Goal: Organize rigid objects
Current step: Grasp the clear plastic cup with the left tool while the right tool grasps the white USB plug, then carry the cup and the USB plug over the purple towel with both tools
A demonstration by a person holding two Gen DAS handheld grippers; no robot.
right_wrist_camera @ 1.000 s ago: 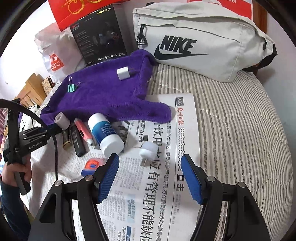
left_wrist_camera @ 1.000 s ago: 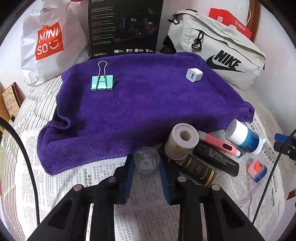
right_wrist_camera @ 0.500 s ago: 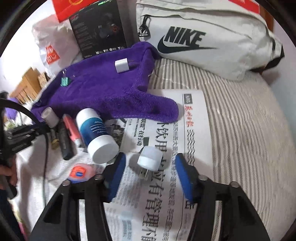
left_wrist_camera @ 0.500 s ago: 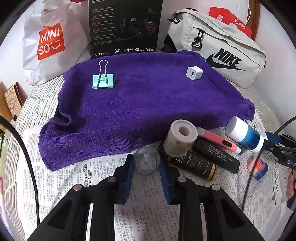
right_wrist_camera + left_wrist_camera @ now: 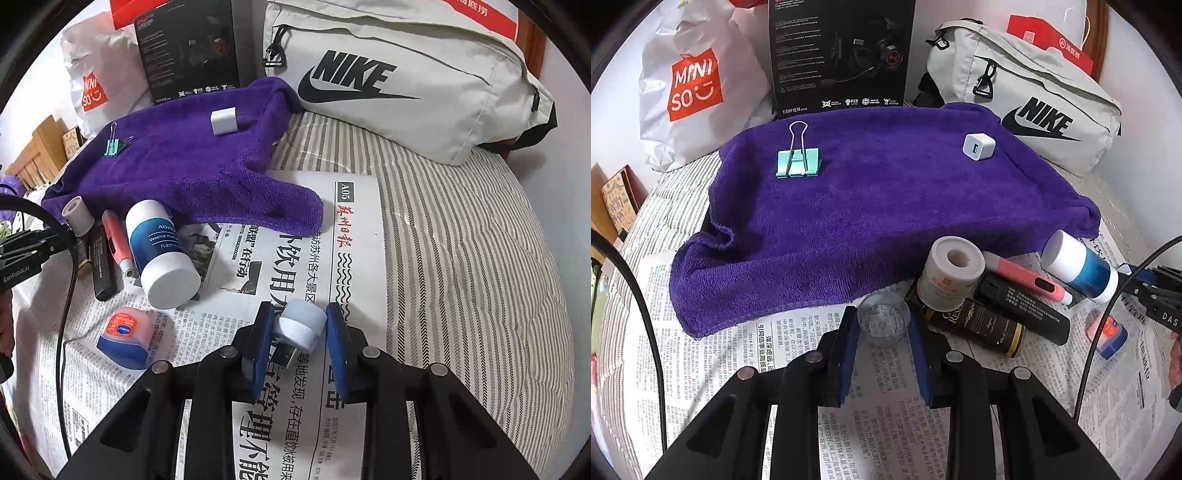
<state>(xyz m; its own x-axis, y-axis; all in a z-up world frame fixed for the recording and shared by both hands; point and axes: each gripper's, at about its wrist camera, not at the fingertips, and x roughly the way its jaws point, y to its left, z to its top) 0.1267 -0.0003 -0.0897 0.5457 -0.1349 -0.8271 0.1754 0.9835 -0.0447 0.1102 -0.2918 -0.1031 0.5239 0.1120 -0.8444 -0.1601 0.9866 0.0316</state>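
Note:
My left gripper (image 5: 882,326) is shut on a small clear plastic cup (image 5: 883,324), just in front of the purple towel (image 5: 879,199). On the towel lie a teal binder clip (image 5: 798,160) and a white charger cube (image 5: 978,147). My right gripper (image 5: 300,326) has closed around a white round plug (image 5: 301,325) lying on the newspaper (image 5: 354,258); both pads touch it. A white-capped blue jar (image 5: 160,254), a pink pen (image 5: 117,242), black tubes (image 5: 1023,308), a tape roll (image 5: 951,273) and a small Vaseline tin (image 5: 125,338) lie beside the towel.
A Nike bag (image 5: 402,74), a black headset box (image 5: 842,55) and a Miniso bag (image 5: 690,88) stand behind the towel. Striped bedding (image 5: 472,258) extends to the right. A cable (image 5: 68,302) crosses the newspaper at left.
My right gripper moved forward over the white plug and narrowed its jaws onto it. My left gripper stayed shut on the cup and shifted slightly.

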